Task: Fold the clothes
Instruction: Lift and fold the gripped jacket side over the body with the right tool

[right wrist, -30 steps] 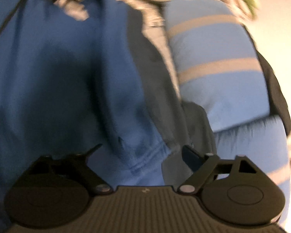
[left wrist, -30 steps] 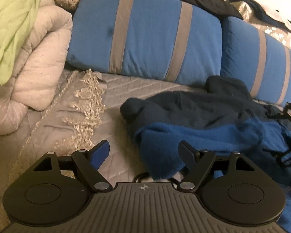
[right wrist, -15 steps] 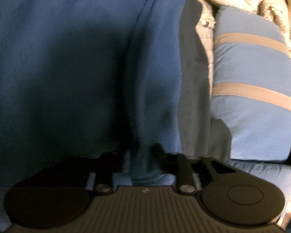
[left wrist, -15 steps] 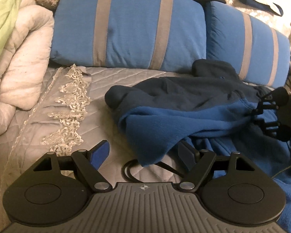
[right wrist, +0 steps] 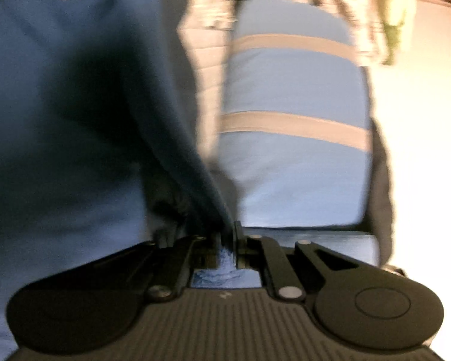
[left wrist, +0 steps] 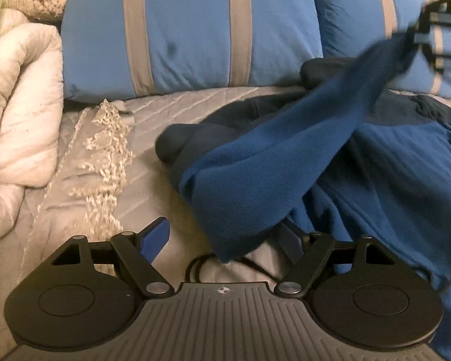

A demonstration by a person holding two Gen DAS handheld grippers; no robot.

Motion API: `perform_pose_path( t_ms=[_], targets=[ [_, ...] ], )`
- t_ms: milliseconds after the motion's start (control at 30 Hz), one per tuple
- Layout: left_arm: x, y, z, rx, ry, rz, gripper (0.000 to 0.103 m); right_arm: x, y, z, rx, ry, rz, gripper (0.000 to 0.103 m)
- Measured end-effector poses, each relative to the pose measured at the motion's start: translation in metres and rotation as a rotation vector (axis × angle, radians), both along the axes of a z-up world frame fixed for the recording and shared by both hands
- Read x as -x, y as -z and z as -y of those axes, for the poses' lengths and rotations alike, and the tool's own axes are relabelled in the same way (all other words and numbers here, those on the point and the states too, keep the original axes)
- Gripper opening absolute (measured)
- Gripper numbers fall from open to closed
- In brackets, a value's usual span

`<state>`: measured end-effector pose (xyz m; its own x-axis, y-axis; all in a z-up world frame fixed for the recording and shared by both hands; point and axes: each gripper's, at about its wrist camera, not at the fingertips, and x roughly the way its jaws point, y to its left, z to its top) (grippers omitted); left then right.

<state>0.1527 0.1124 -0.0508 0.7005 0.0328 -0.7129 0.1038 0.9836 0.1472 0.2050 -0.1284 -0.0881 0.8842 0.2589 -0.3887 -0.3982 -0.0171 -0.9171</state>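
A blue and navy fleece jacket [left wrist: 375,180] lies crumpled on the grey quilted bed. One blue sleeve [left wrist: 270,162] stretches up to the right, where my right gripper [left wrist: 418,33] pulls it. My left gripper [left wrist: 225,237] is open low over the bed, with the sleeve's hanging end between its fingers but not pinched. In the blurred right wrist view my right gripper [right wrist: 225,240] is shut on a fold of the blue fleece [right wrist: 75,120], which fills the left half.
Two blue pillows with grey stripes [left wrist: 189,30] lean along the back of the bed. A white quilted duvet [left wrist: 18,114] is piled at the left. Lace trim [left wrist: 105,156] runs down the grey bedspread [left wrist: 171,108]. A dark cord loop [left wrist: 195,267] lies by my left gripper.
My right gripper has shut on the fleece and lifted the sleeve up to the right. The left wrist view has shifted closer to the jacket, its fingers still open.
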Motion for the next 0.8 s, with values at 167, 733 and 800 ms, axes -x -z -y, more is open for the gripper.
perform_pose_path(
  t_ms=[167, 733, 800],
  targets=[
    [-0.014, 0.001, 0.001, 0.022, -0.01, 0.01, 0.078, -0.019, -0.053, -0.002, -0.099, 0.049, 0.134, 0.006],
    [-0.042, 0.033, 0.046, -0.2, 0.083, 0.017, 0.08, -0.071, -0.137, 0.018, -0.144, 0.188, 0.277, 0.006],
    [-0.034, 0.033, 0.034, -0.188, 0.066, 0.036, 0.081, -0.077, -0.133, 0.032, -0.116, 0.212, 0.229, 0.006]
  ],
)
